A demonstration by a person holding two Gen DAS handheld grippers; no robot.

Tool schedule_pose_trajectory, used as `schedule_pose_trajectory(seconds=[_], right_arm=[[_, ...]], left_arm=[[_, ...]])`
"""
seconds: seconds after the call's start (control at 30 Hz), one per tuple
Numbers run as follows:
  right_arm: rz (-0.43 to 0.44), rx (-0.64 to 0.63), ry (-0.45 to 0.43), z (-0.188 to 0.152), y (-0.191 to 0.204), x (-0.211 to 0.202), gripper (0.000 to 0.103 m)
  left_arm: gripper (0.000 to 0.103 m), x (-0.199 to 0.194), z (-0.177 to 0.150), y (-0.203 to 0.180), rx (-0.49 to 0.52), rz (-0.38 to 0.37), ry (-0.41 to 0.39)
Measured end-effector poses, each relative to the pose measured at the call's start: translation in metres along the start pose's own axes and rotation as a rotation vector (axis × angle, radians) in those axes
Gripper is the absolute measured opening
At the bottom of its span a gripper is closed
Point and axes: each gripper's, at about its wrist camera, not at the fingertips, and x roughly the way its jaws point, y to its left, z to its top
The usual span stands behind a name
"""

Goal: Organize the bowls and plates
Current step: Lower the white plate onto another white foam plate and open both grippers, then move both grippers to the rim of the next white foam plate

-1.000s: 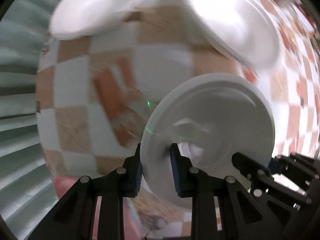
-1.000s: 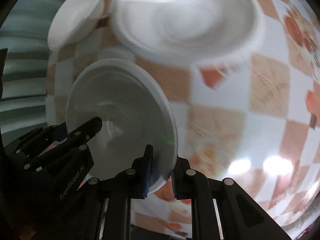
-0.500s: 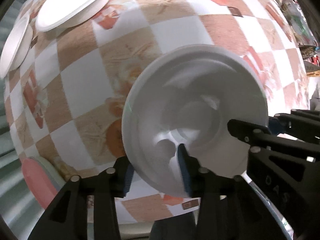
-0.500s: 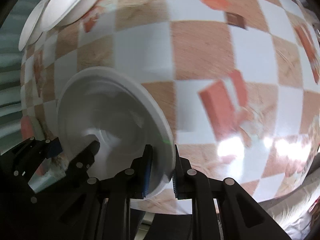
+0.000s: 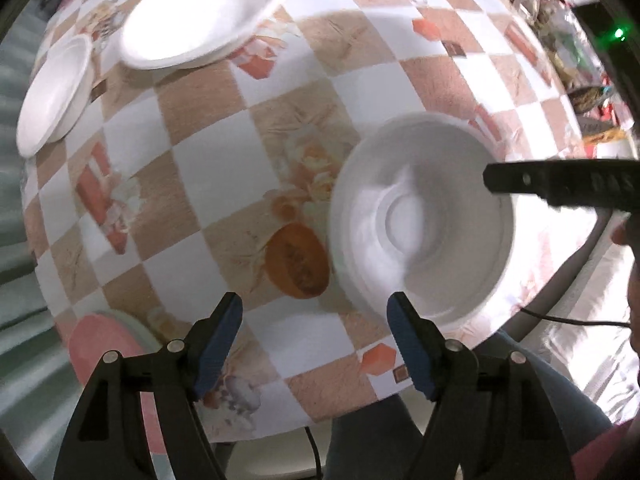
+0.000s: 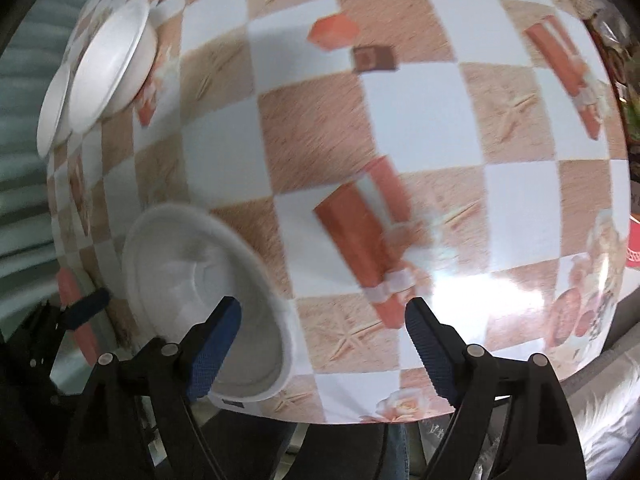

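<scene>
Both grippers' fingers are spreading apart over the checked table (image 5: 224, 152); left gripper (image 5: 314, 344) and right gripper (image 6: 322, 344) hold nothing; white foam bowl (image 5: 420, 224) rests near the table's near edge; two more white dishes (image 5: 200, 16) lie far left.

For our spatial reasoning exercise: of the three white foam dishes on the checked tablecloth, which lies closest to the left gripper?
The deep white foam bowl beside the opening left gripper; the other two lie at the far corner.

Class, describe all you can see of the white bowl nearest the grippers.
The white bowl is deep and round, apparently foam, with a rolled rim and a raised ring in its base. It sits upright and empty on the checked tablecloth near the table's front edge, slightly blurred. Neither the left gripper nor the right gripper, both opening, grips it.
</scene>
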Motion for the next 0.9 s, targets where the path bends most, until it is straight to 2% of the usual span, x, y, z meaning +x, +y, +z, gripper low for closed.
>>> schedule_pose_trajectory(seconds=[0.1, 0.23, 0.33, 0.5, 0.63, 0.9], right_arm=[[-0.005, 0.040, -0.015, -0.009, -0.016, -0.019, 0.085], [-0.024, 0.046, -0.029, 0.011, -0.030, -0.034, 0.085], [-0.040, 0.016, -0.048, 0.032, -0.024, -0.044, 0.085], [-0.047, -0.042, -0.077, 0.060, -0.001, -0.067, 0.085], [-0.060, -0.103, -0.105, 0.090, 0.021, -0.078, 0.085], [-0.083, -0.218, -0.135, 0.133, 0.066, -0.070, 0.085]], left_arm=[[0.079, -0.016, -0.002, 0.021, -0.065, -0.001, -0.047], [0.080, -0.036, 0.012, 0.057, -0.181, -0.014, -0.105], [0.080, -0.045, 0.021, 0.079, -0.280, -0.012, -0.120], [0.080, -0.060, 0.035, 0.096, -0.400, 0.000, -0.133], [0.080, -0.048, 0.061, 0.102, -0.477, 0.019, -0.132], [0.080, -0.033, 0.100, 0.120, -0.581, 0.036, -0.168]])
